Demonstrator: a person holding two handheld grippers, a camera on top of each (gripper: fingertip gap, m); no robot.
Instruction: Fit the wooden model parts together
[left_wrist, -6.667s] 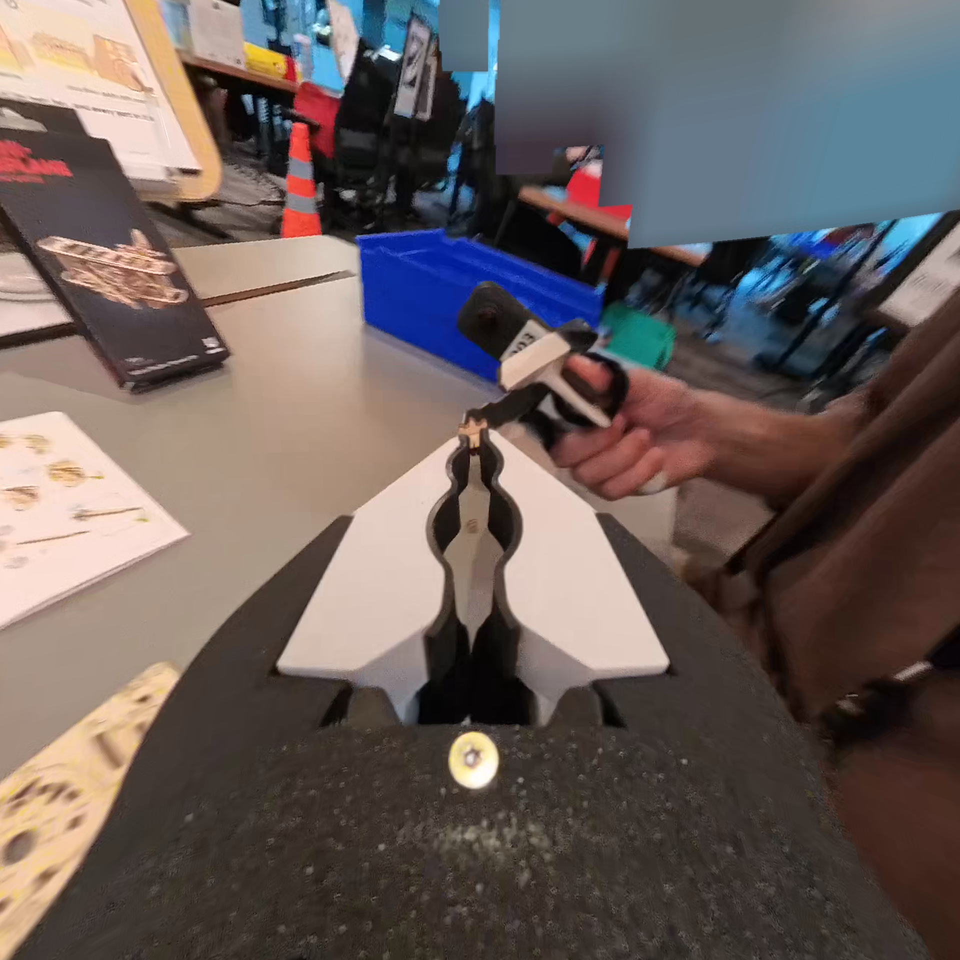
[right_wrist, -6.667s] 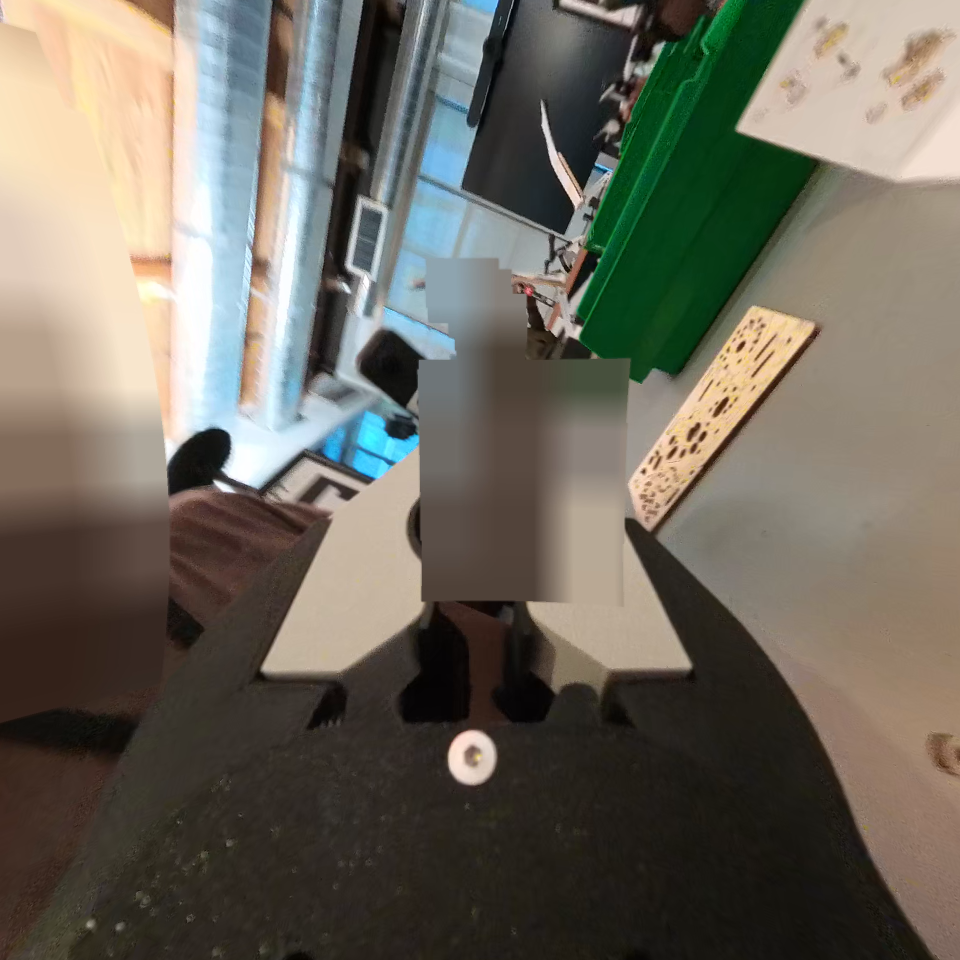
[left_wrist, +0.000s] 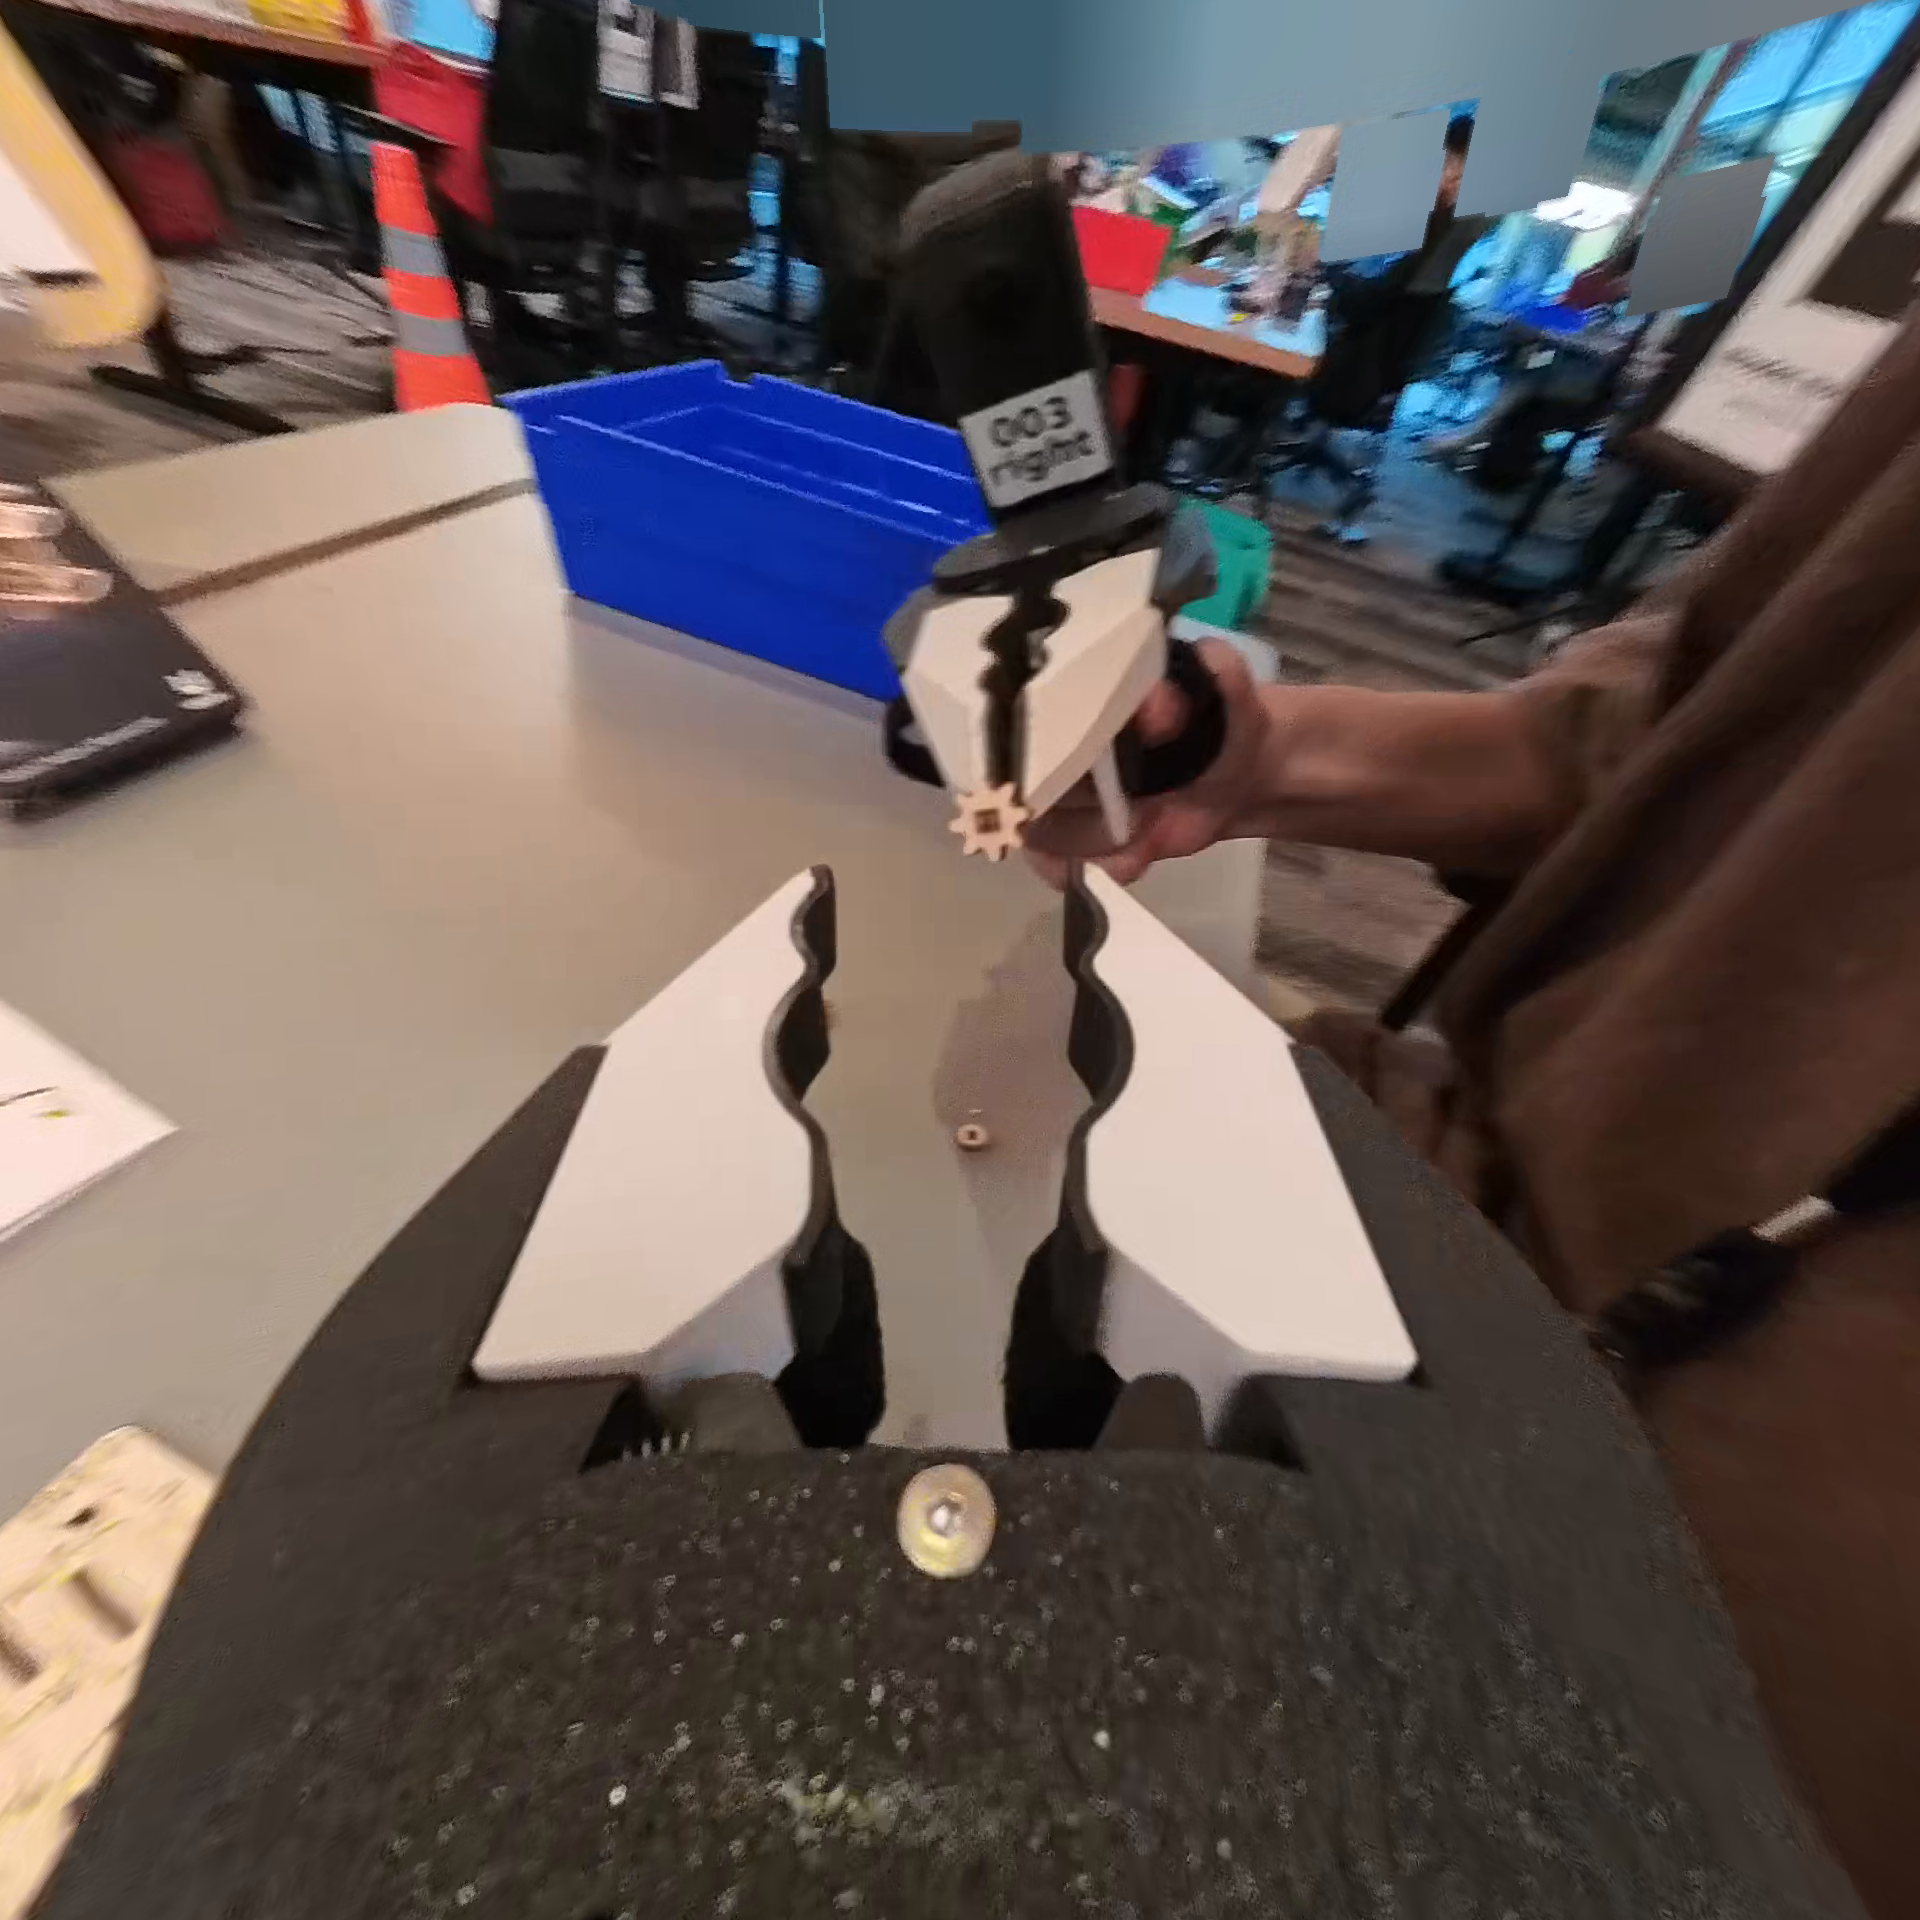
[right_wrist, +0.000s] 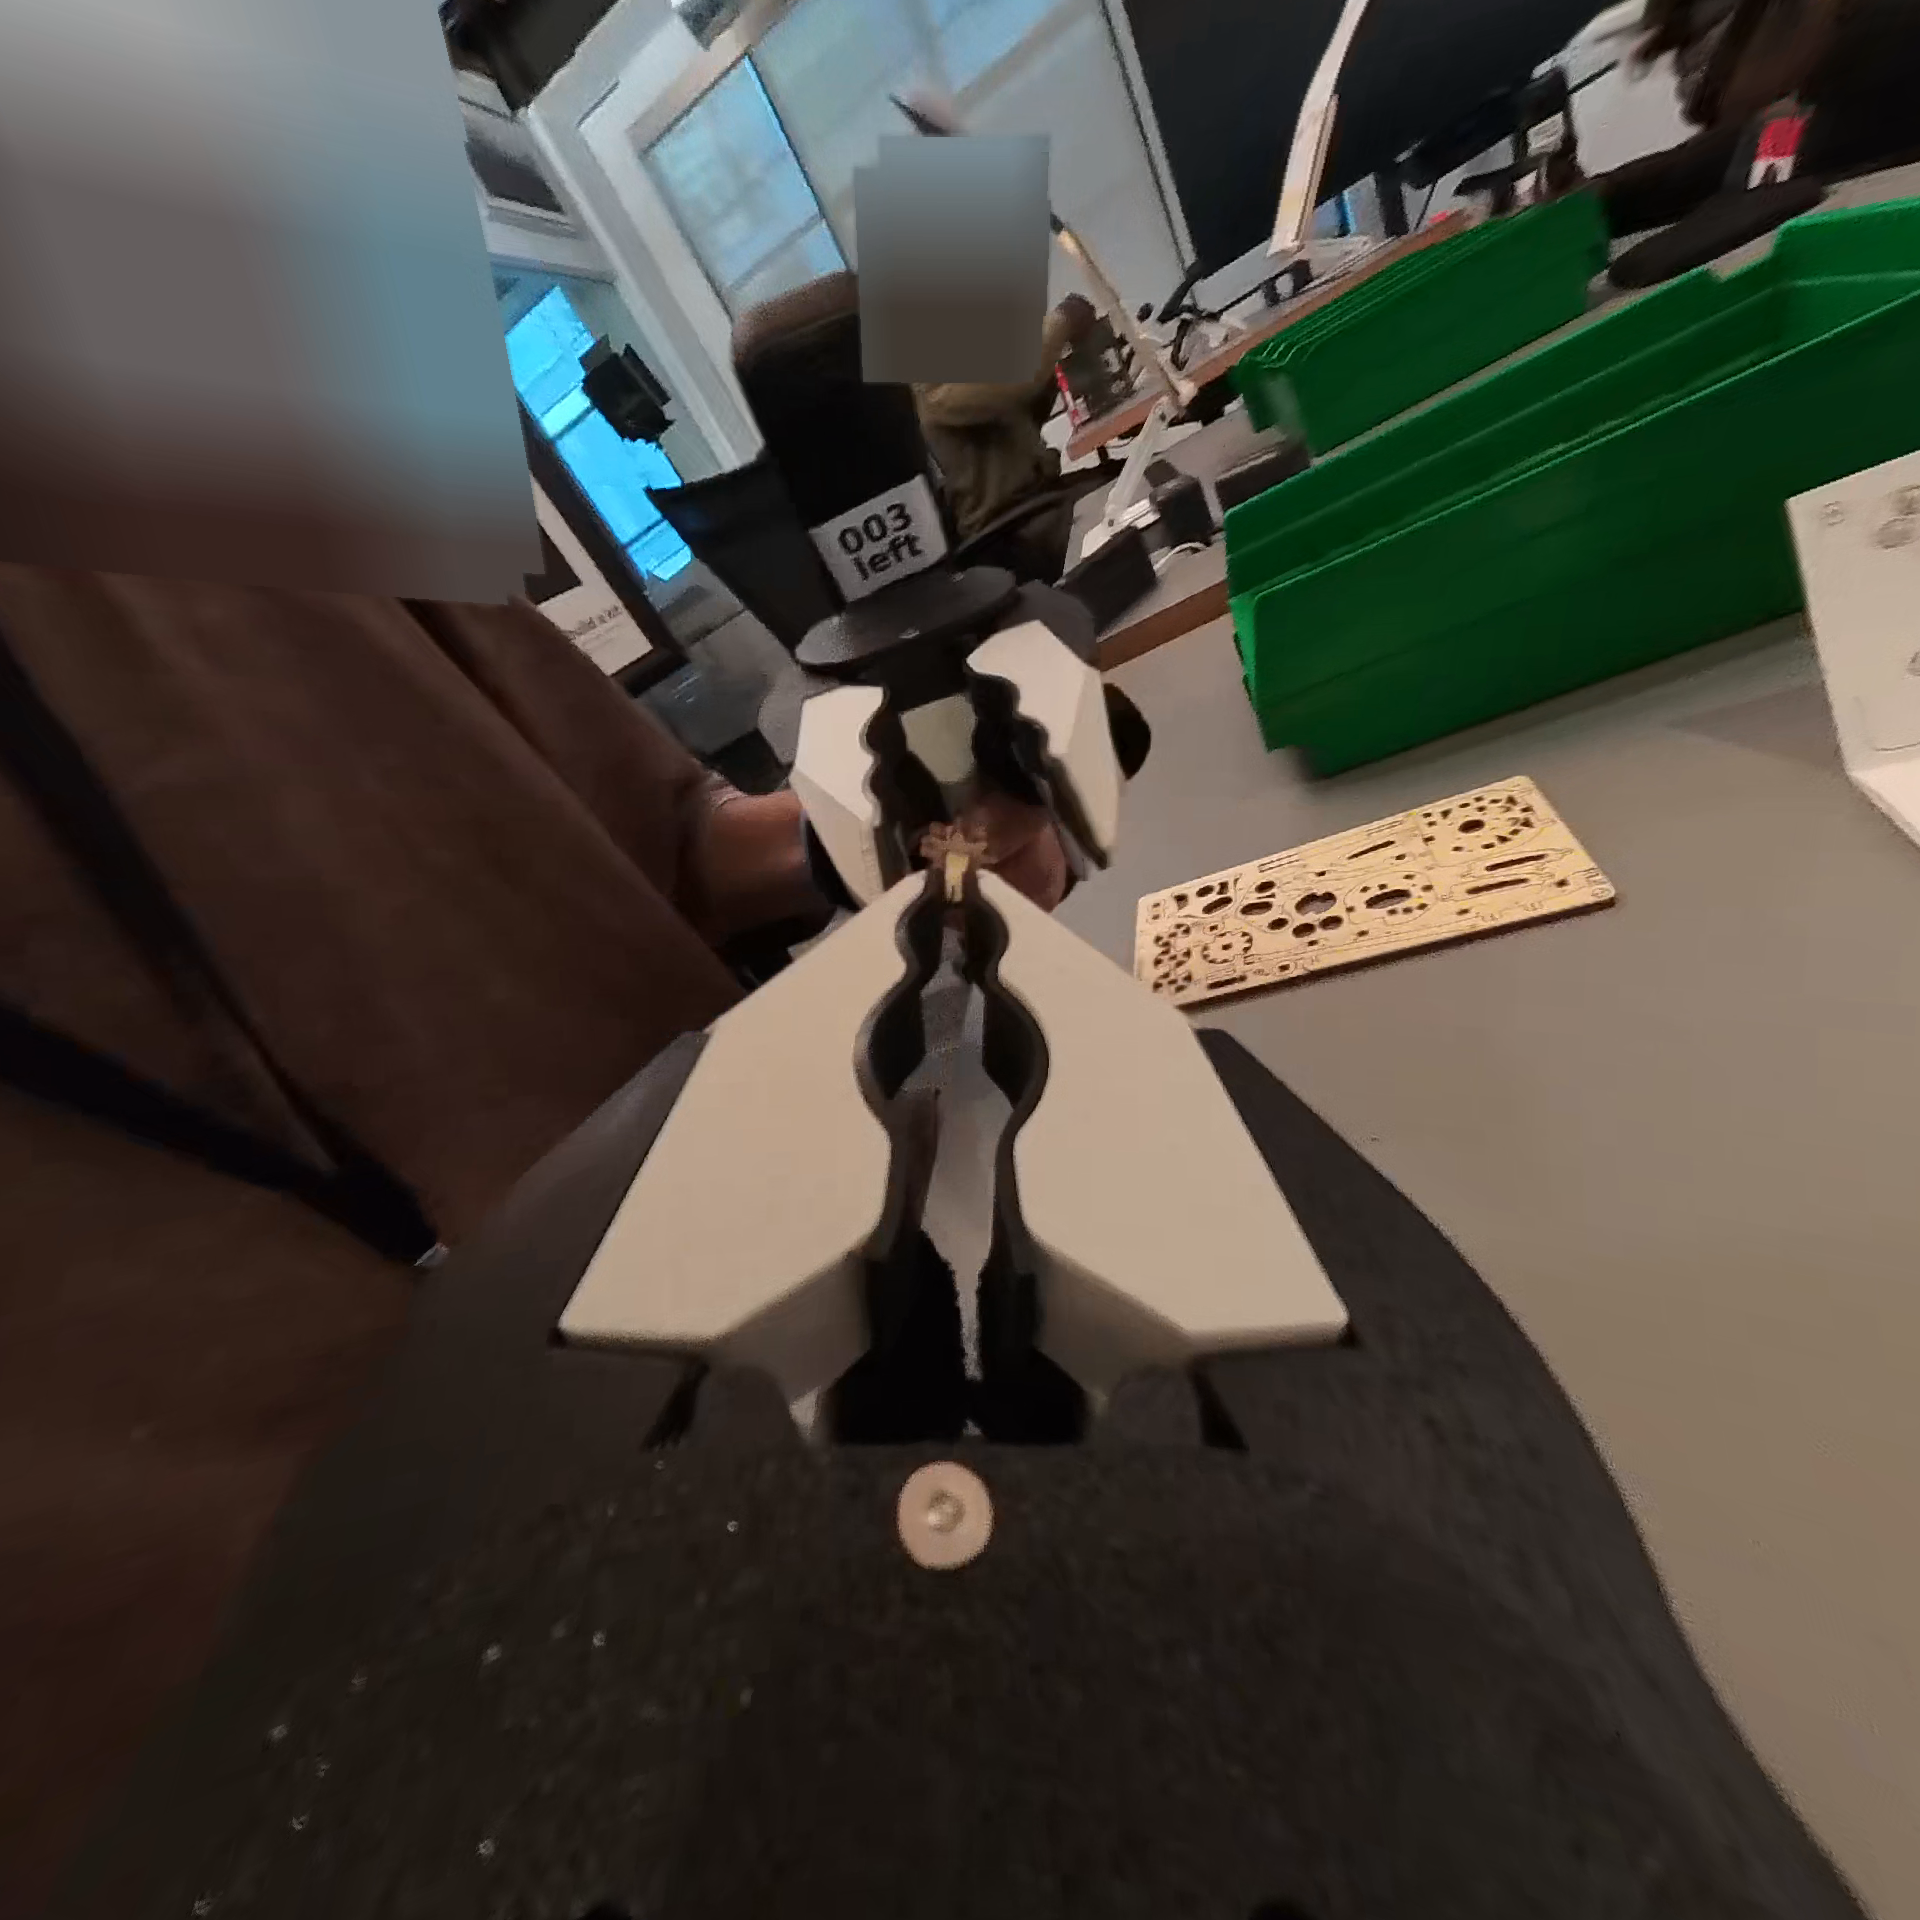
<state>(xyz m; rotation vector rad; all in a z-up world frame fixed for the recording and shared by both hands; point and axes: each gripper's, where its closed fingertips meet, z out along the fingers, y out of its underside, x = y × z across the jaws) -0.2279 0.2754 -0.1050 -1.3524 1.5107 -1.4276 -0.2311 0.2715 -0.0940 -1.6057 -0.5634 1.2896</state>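
Right tool (right_wrist: 951, 883): its two fingers are pressed together on one small wooden gear (left_wrist: 988, 821), pinched at the very tips and held in the air above the table (left_wrist: 436, 831).
Left tool (left_wrist: 948, 883): its two fingers are spread wide and hold nothing; the gear hangs just beyond their tips.
Between the left fingers: one tiny wooden ring (left_wrist: 974, 1135) lies on the table, apart from both tools.
In the way: in the right wrist view the left tool stands directly behind the gear, so the gear shows only edge-on and its shape is hard to see there.
Wooden sheets: one laser-cut sheet (right_wrist: 1371, 894) with many holes lies flat on the table, to the side of the tools.
Bins: one blue bin (left_wrist: 748, 520) behind the right tool; green bins (right_wrist: 1507, 540), stacked, behind the sheet; I cannot count them surely.
Paper things: one black booklet (left_wrist: 94, 696) and one white sheet (left_wrist: 62, 1132) at the table side.
Farther away: one orange cone (left_wrist: 421, 301) on the floor.
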